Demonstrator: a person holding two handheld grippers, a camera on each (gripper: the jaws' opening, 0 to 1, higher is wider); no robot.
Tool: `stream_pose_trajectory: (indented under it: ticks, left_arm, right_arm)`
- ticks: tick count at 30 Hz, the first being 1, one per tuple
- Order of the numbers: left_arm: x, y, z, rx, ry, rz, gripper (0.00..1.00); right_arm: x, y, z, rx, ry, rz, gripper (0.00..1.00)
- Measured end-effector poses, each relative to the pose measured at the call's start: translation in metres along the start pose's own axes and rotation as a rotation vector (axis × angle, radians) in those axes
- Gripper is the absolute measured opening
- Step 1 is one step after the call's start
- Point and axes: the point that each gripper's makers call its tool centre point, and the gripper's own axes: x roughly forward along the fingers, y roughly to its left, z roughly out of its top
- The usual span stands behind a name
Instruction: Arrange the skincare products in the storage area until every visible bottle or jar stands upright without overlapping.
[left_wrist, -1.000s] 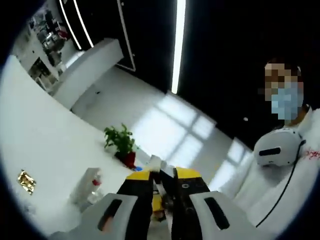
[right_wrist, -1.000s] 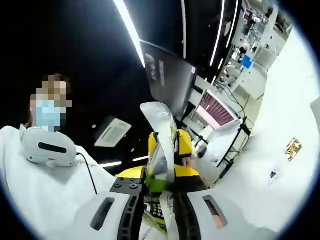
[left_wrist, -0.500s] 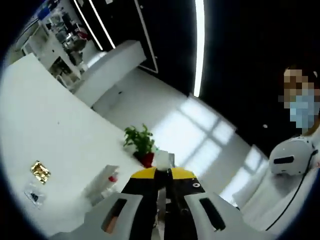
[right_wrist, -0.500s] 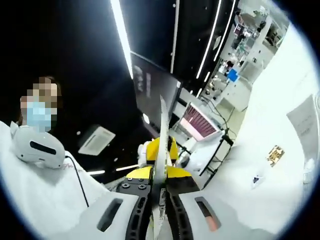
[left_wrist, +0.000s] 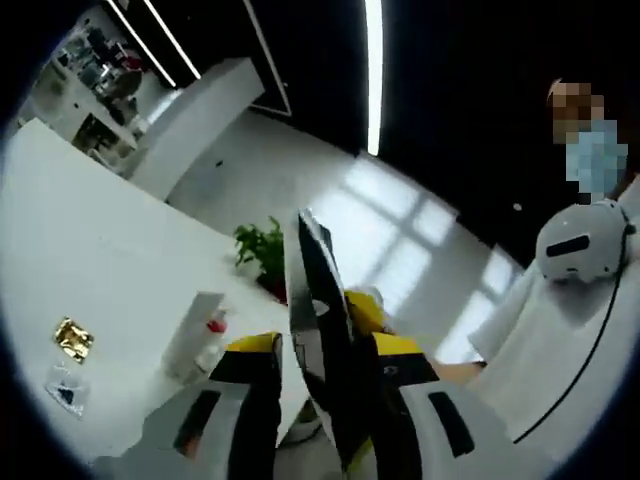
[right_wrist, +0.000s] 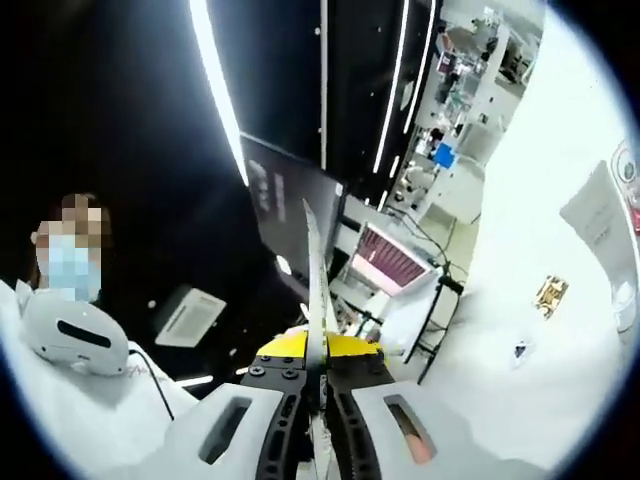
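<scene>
A flat sachet (left_wrist: 318, 310), dark with a pale edge, stands up between the jaws of my left gripper (left_wrist: 327, 348). Those jaws stand apart and I see no pad pressing on it. A yellow jaw tip of the other gripper (left_wrist: 366, 308) shows just behind the sachet. In the right gripper view the same sachet (right_wrist: 315, 285) appears edge-on as a thin pale strip, with my right gripper (right_wrist: 317, 350) shut on it. Both grippers are raised above the white table (left_wrist: 90, 260). On the table stands a clear organiser box (left_wrist: 193, 335) with a red-capped item (left_wrist: 216, 325) in it.
A gold packet (left_wrist: 72, 340) and a small dark packet (left_wrist: 62, 390) lie on the table, with a potted plant (left_wrist: 262, 250) behind the box. A person with a white headset (left_wrist: 585, 262) stands close on the right. A monitor (right_wrist: 395, 255) sits beyond the table (right_wrist: 560, 150).
The left jaws were shut tight on a thin edge and now stand apart with the sachet's face showing between them. The right gripper stays shut on the sachet. Both views have swung a little.
</scene>
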Motion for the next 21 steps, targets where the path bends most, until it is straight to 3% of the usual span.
stream_pose_trajectory:
  ticks: [1,4,10,13,15,19,21]
  left_arm:
    - [-0.001,0.007,0.002,0.001,-0.021,0.041,0.21]
    - [-0.009,0.018,0.000,0.032,-0.023,0.118,0.20]
    - [-0.021,0.023,0.001,0.038,-0.045,0.209,0.09]
    - [-0.024,0.022,0.002,-0.018,-0.077,0.210,0.03]
    - [-0.025,0.019,0.010,-0.064,-0.147,0.190,0.01]
    - [-0.031,0.021,0.023,-0.132,-0.251,0.176,0.01]
    - [-0.033,0.029,0.020,-0.152,-0.249,0.194,0.01]
  right_arm:
    - [0.000,0.001,-0.001,0.028,-0.001,0.017,0.03]
    - [0.001,-0.009,-0.004,-0.003,0.019,-0.036,0.02]
    - [0.005,-0.018,-0.011,-0.029,0.052,-0.108,0.01]
    - [0.006,-0.019,-0.013,-0.031,0.051,-0.127,0.01]
    - [0.009,-0.014,-0.009,-0.007,-0.004,-0.100,0.02]
    - [0.006,-0.013,-0.014,0.009,-0.034,-0.095,0.06]
    - [0.002,-0.012,-0.020,0.018,-0.031,-0.100,0.09]
